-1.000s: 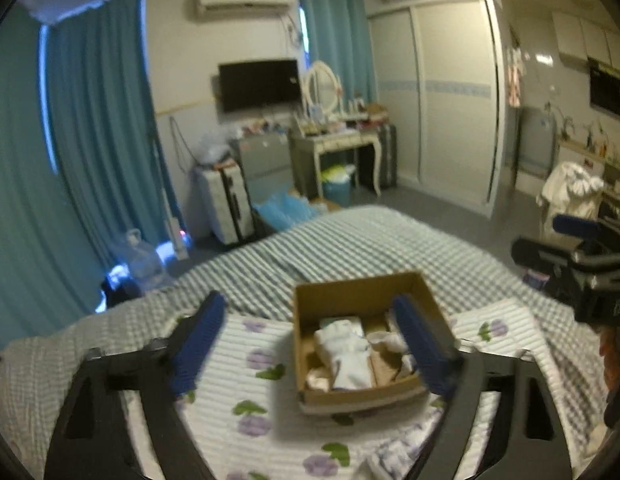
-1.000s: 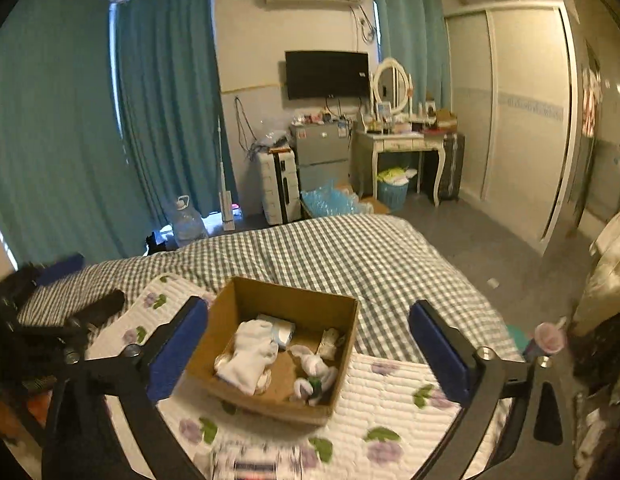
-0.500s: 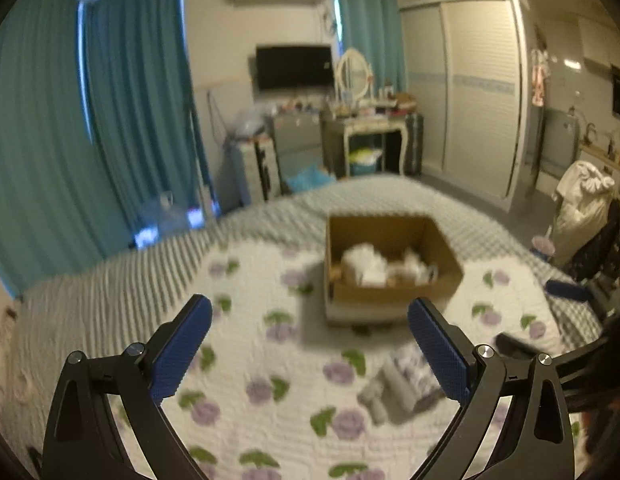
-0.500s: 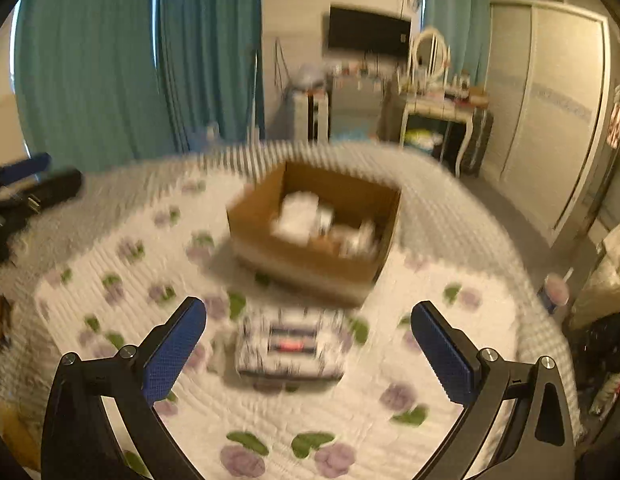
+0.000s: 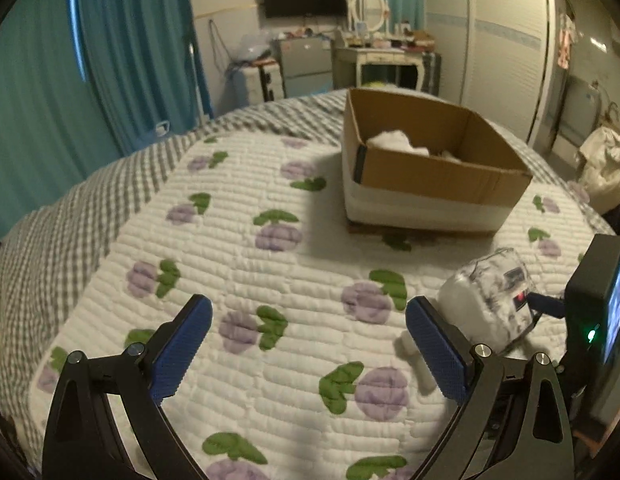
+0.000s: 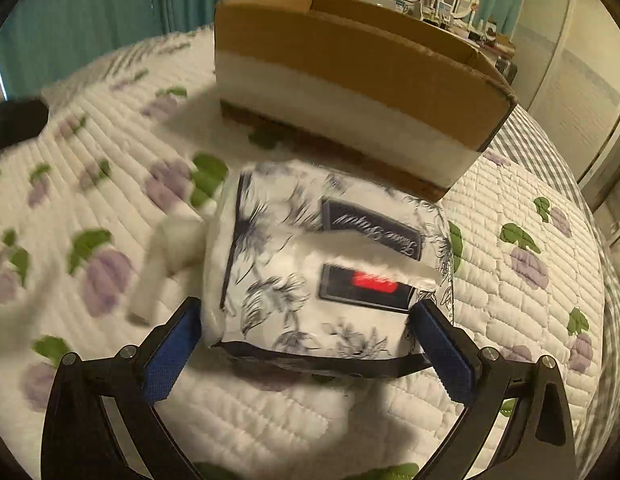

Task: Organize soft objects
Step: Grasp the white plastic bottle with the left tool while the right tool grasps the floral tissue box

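A soft tissue pack (image 6: 322, 264) in white wrap with dark leaf prints lies on the quilt in front of an open cardboard box (image 6: 350, 80). My right gripper (image 6: 310, 354) is open, its blue pads (image 6: 169, 354) on either side of the pack's near end, close to or just touching it. A small white sock (image 6: 165, 256) lies left of the pack. In the left wrist view the pack (image 5: 490, 300) lies right of my left gripper (image 5: 310, 344), which is open and empty above the quilt. The box (image 5: 430, 172) holds white soft items (image 5: 394, 142).
The bed has a white quilt with purple flowers (image 5: 249, 240) over a grey checked sheet (image 5: 49, 232). The right gripper's body and screen (image 5: 598, 320) stand at the right edge of the left wrist view. Teal curtains, a dresser and a wardrobe stand beyond the bed.
Both grippers have dropped low toward the quilt. The right gripper has closed in on the tissue pack, which now sits between its open fingers. The left gripper has lowered to the pack's left.
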### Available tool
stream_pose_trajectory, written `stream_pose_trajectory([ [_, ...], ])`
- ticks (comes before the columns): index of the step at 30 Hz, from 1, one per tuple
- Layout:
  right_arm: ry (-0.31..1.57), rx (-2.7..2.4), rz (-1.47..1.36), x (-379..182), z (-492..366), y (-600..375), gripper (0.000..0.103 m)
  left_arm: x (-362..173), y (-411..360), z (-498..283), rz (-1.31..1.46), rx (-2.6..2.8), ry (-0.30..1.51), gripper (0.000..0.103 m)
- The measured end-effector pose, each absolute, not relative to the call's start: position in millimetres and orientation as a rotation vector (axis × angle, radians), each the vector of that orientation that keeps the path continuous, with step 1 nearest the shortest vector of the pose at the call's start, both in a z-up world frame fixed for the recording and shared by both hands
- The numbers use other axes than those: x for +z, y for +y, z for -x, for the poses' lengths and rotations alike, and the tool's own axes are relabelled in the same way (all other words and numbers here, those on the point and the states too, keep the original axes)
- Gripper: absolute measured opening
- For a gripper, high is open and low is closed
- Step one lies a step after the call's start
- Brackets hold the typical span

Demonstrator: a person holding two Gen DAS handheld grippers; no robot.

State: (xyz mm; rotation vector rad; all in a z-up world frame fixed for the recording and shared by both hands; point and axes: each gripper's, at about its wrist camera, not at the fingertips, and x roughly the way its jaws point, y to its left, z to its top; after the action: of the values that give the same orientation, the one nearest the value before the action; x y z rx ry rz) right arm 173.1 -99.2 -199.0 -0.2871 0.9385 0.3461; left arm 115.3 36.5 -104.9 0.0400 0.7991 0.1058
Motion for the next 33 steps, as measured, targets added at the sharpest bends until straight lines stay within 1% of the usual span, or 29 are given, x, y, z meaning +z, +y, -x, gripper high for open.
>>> stream_pose_trajectory([
  [4, 0.915, 0.332, 0.302, -203, -175, -100, 0.102, -117, 29, -125, -0.059, 0.085, 0.827, 0.098],
  [5, 0.909, 0.328, 0.289, -202, -174, -103, 0.1, -120, 26, -127, -0.059, 0.075, 0.834, 0.098],
  [6, 0.9, 0.322, 0.273, -199, -174, -107, 0.095, -121, 23, -127, -0.059, 0.064, 0.839, 0.098],
  [7, 0.889, 0.318, 0.258, -195, -173, -111, 0.086, -122, 19, -127, -0.06, 0.047, 0.843, 0.098],
  [8, 0.873, 0.31, 0.241, -189, -171, -117, 0.082, -122, 16, -127, -0.059, 0.035, 0.847, 0.098],
  [9, 0.851, 0.314, 0.207, -180, -168, -125, 0.072, -123, 13, -127, -0.059, 0.023, 0.851, 0.098],
  [10, 0.838, 0.313, 0.188, -174, -166, -129, 0.067, -124, 9, -127, -0.056, 0.01, 0.859, 0.098],
  [12, 0.809, 0.301, 0.151, -160, -163, -142, 0.062, -129, 2, -129, -0.044, -0.019, 0.881, 0.097],
  [14, 0.773, 0.274, 0.139, -147, -162, -152, 0.061, -136, -6, -133, -0.039, -0.038, 0.91, 0.091],
  [16, 0.752, 0.265, 0.109, -135, -162, -164, 0.061, -146, -13, -140, -0.043, -0.055, 0.954, 0.07],
  [18, 0.74, 0.262, 0.076, -127, -164, -175, 0.061, -158, -18, -147, -0.035, -0.077, 1.003, 0.063],
  [20, 0.734, 0.249, 0.075, -123, -166, -179, 0.061, -168, -21, -153, -0.023, -0.103, 1.044, 0.06],
  [22, 0.733, 0.243, 0.071, -123, -168, -181, 0.061, -177, -25, -157, -0.026, -0.124, 1.08, 0.053],
  [23, 0.738, 0.245, 0.066, -124, -168, -182, 0.061, -181, -28, -158, -0.032, -0.135, 1.099, 0.051],
  [24, 0.742, 0.247, 0.06, -126, -168, -183, 0.061, -185, -30, -159, -0.039, -0.146, 1.117, 0.045],
  [25, 0.746, 0.248, 0.057, -128, -168, -183, 0.061, -187, -31, -160, -0.043, -0.151, 1.122, 0.037],
  [26, 0.75, 0.248, 0.055, -129, -169, -182, 0.061, -188, -33, -159, -0.047, -0.156, 1.123, 0.034],
  [27, 0.753, 0.249, 0.054, -130, -168, -181, 0.061, -187, -33, -158, -0.047, -0.161, 1.121, 0.031],
  [28, 0.753, 0.252, 0.054, -130, -168, -180, 0.061, -185, -33, -157, -0.047, -0.161, 1.116, 0.03],
  [33, 0.724, 0.263, 0.052, -113, -156, -180, 0.061, -160, -31, -141, -0.029, -0.161, 1.063, 0.03],
])
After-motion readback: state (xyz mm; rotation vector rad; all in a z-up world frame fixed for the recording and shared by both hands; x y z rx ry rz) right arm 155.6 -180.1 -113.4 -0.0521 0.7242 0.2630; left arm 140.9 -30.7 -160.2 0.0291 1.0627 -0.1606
